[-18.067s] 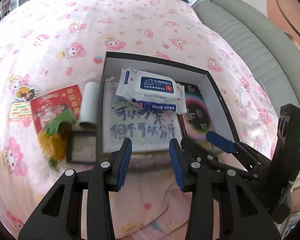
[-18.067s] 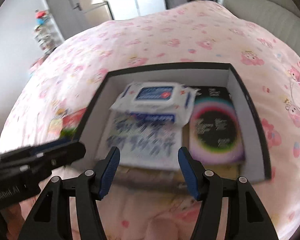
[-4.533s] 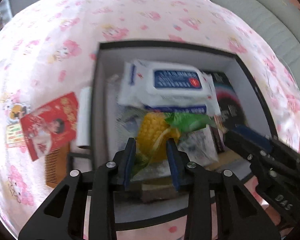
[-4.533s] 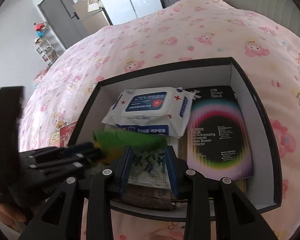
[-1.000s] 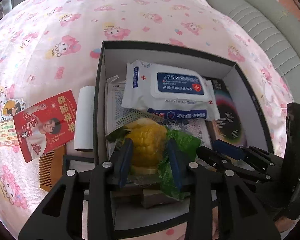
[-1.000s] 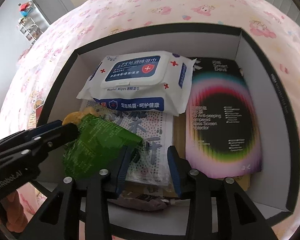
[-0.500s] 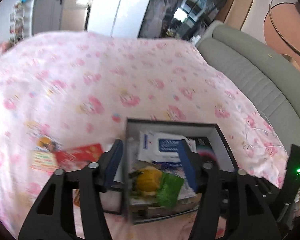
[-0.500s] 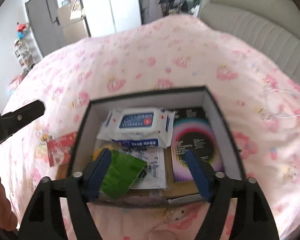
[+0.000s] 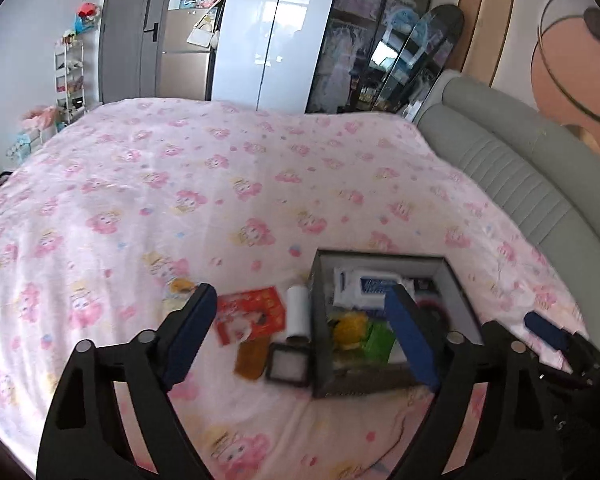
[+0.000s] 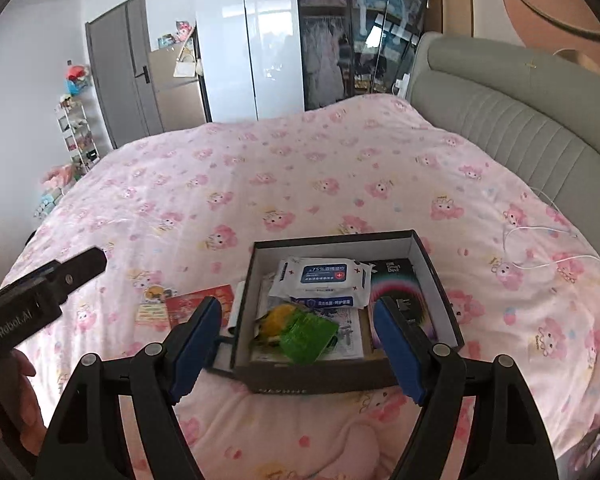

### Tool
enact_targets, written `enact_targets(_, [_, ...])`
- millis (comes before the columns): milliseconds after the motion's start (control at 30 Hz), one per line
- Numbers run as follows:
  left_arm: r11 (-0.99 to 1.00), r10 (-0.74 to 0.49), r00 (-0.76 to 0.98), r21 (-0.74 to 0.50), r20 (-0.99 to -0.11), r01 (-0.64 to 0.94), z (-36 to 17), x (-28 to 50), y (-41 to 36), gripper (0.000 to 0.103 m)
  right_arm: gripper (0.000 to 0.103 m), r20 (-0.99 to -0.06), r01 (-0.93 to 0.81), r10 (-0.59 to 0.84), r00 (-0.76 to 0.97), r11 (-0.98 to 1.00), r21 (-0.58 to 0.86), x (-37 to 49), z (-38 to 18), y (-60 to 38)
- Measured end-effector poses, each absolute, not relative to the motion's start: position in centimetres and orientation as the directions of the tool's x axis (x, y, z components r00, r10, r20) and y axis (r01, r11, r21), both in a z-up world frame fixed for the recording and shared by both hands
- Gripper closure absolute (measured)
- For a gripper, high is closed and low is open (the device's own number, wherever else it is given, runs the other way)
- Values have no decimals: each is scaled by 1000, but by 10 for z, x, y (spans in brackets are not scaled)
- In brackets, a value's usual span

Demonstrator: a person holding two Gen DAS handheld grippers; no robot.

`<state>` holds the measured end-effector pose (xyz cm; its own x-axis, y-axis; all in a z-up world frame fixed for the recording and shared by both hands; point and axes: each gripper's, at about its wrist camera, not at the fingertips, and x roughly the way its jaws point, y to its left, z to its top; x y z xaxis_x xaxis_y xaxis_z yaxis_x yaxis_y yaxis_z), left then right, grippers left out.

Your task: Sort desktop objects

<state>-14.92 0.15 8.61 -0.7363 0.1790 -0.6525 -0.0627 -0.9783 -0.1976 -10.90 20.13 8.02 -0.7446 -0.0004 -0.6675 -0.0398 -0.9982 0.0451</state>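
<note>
On the bed, a red packet and a white roll lie left of the black box. My left hand-held gripper and right hand-held gripper hang spread wide, empty. Inside the box lie a yellow-green snack bag and a wipes pack.

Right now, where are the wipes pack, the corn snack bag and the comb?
wipes pack (image 10: 325,276): right wrist view, on its blue label.
corn snack bag (image 10: 306,334): right wrist view, on the green wrapper.
comb (image 9: 251,358): left wrist view, on its brown body.
</note>
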Motion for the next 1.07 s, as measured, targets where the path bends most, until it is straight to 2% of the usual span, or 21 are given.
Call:
enact_targets(200, [-990, 120, -752, -134, -648, -42, 88, -94, -2, 14, 26, -660, -23, -19, -751, -998, 55, -72, 75, 189])
enact_targets(300, [-994, 91, -757, -107, -647, -28, 89, -66, -3, 7, 26, -660, -8, -42, -750, -997, 73, -51, 71, 186])
enact_targets(467, [-988, 105, -751, -153, -652, -6, 84, -28, -12, 6, 26, -669, -6, -77, -739, -993, 121, -15, 64, 188])
enact_targets(600, [-992, 66, -767, -127, -638, 20, 84, -1, -12, 6, 26, -664, 30, -91, -742, -994, 102, 4, 63, 183])
enact_targets(767, [-997, 28, -788, -75, -615, 23, 83, 20, -4, 2, 26, -639, 50, -89, -764, -996, 79, 19, 68, 176])
enact_targets(1067, [-998, 46, -774, -70, -631, -2, 75, 21, 3, 2, 26, -613, 28, -33, -789, -999, 18, 25, 67, 172])
